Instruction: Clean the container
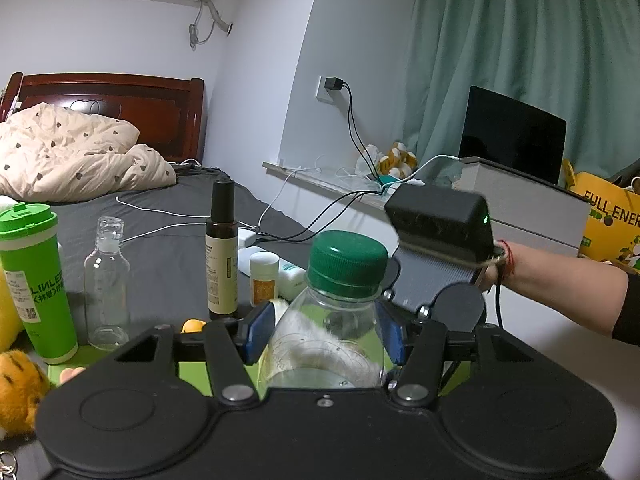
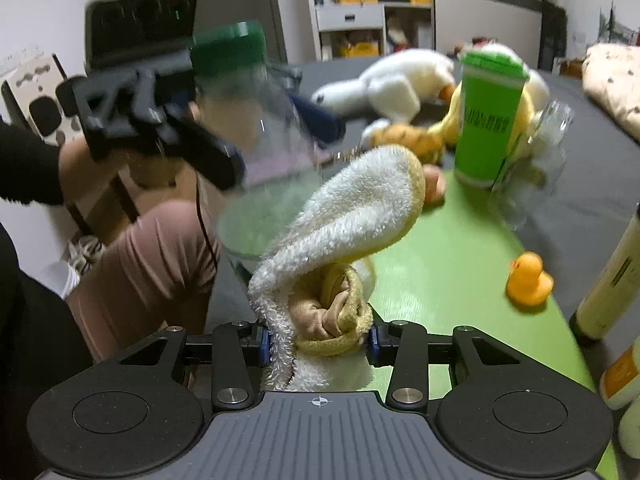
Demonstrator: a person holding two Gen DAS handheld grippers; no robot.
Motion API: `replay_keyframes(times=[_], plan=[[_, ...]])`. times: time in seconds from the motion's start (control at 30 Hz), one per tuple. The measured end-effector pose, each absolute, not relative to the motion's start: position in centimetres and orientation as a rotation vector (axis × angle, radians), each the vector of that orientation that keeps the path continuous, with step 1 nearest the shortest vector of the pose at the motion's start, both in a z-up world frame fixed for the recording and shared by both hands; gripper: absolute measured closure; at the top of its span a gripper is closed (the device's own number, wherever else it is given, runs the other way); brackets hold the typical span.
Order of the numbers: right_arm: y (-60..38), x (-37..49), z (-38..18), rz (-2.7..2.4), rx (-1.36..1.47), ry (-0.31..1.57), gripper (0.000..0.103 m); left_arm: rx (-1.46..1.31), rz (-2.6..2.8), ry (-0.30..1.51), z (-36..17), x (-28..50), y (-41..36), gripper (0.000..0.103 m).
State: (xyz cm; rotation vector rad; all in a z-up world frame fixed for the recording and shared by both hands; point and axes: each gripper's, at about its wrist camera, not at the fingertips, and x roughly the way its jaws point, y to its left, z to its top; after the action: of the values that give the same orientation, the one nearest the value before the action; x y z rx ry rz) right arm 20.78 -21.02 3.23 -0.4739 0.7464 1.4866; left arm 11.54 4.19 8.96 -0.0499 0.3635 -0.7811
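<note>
The left gripper clamps its blue pads on the clear plastic bottle with the green cap, held upright above the green mat. The right gripper is closed on a bunched white-and-yellow fluffy cloth, whose free end touches the bottle's base at 11 o'clock. A rubber duck sits on the mat at 3 o'clock of the cloth.

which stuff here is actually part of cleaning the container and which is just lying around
In the job:
- clear plastic bottle with green screw cap, held in the left gripper
- fluffy white and yellow cloth, clamped in the right gripper

Lying about:
- green lidded tumbler
- empty clear glass bottle
- brown spray bottle
- yellow rubber duck
- white plush goose
</note>
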Motion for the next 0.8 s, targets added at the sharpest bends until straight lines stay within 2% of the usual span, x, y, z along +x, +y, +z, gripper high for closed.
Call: replay_keyframes(times=[0.37,0.8], plan=[[-21.1,21.3,-1.2,1.488,-0.415,0.838,0.061,-0.052,-0.777,0.368,8.9,11.5,4.1,0.048],[-22.1,21.4,-1.8,1.353,-0.389,0.855,0.061,-0.058,-0.740,0.361,8.8,11.3,3.8,0.047]])
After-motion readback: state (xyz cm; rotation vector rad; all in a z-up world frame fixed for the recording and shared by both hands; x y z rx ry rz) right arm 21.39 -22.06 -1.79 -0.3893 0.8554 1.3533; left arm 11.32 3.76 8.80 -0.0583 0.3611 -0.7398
